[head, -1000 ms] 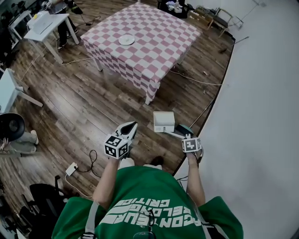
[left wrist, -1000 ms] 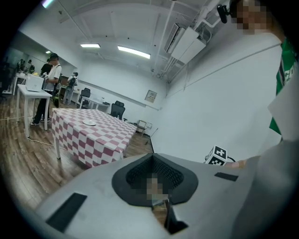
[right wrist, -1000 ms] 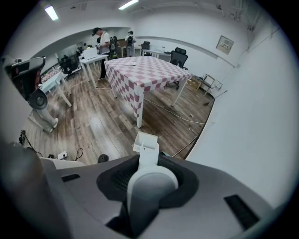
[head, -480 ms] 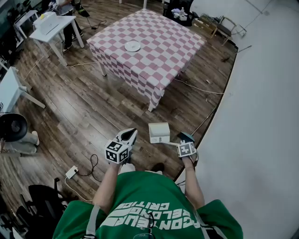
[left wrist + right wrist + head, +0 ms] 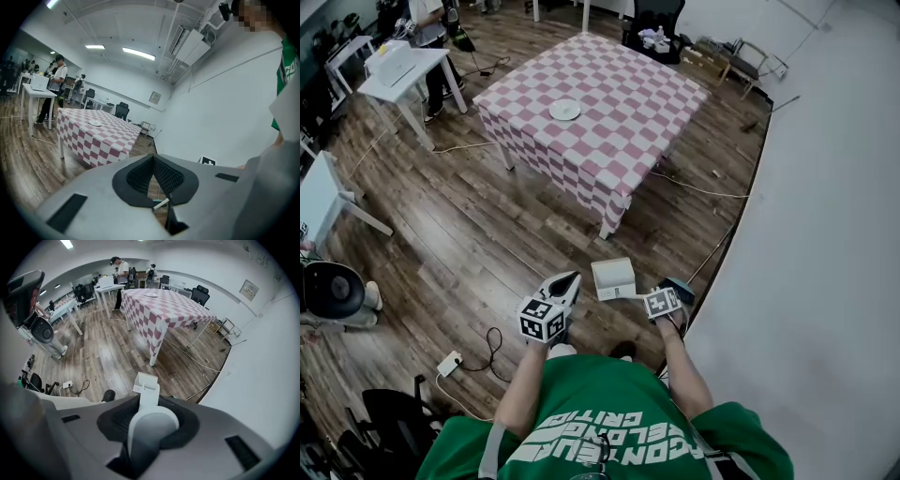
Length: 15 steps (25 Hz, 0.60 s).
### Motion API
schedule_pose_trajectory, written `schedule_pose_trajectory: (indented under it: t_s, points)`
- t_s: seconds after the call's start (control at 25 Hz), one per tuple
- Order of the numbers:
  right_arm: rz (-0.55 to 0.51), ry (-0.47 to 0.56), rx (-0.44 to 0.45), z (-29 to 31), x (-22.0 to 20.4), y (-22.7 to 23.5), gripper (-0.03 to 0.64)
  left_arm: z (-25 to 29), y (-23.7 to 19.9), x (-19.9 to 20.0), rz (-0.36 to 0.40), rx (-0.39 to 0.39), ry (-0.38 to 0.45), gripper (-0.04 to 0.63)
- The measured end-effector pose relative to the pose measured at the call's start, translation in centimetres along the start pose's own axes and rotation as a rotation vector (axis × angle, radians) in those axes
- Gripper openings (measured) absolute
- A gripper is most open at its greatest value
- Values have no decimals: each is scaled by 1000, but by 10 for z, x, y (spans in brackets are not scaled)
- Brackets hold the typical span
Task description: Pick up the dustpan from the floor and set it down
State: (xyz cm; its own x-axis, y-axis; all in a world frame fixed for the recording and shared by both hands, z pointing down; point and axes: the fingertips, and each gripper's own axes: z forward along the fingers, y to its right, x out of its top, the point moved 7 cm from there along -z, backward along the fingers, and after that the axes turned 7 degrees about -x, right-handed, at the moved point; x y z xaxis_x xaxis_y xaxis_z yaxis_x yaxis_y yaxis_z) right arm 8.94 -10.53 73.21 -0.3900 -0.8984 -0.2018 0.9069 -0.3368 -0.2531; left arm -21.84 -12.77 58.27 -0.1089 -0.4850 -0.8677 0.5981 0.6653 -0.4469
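Observation:
A white dustpan (image 5: 613, 278) hangs over the wooden floor in front of the person's feet, its boxy pan (image 5: 146, 383) pointing down and away. My right gripper (image 5: 663, 302) is shut on the dustpan's white handle (image 5: 149, 420), which fills the space between the black pads. In the right gripper view the gripper (image 5: 150, 414) points steeply down at the floor. My left gripper (image 5: 562, 284) stays just left of the pan, apart from it. In the left gripper view that gripper (image 5: 153, 160) has its tips together and holds nothing.
A pink-and-white checkered table (image 5: 619, 89) with a white plate (image 5: 564, 110) stands ahead. A white wall (image 5: 806, 244) runs along the right, close to the dustpan. Cables and a power strip (image 5: 450, 362) lie on the floor at the left. White desks (image 5: 394, 67) stand far left.
The right gripper has sunk with the dustpan, which now hangs lower and nearer the person's feet. The left gripper has barely shifted.

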Motion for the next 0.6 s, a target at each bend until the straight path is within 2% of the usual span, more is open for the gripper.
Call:
schedule_pose_trajectory:
  t_s: [0.32,0.6]
  points:
    - [41,-37,7,25,23,-12,120,29,2,-2,8,-4,-18,3]
    - [44,-52,5,46,43,-9,120,54,-7,13,41,7,-26,3]
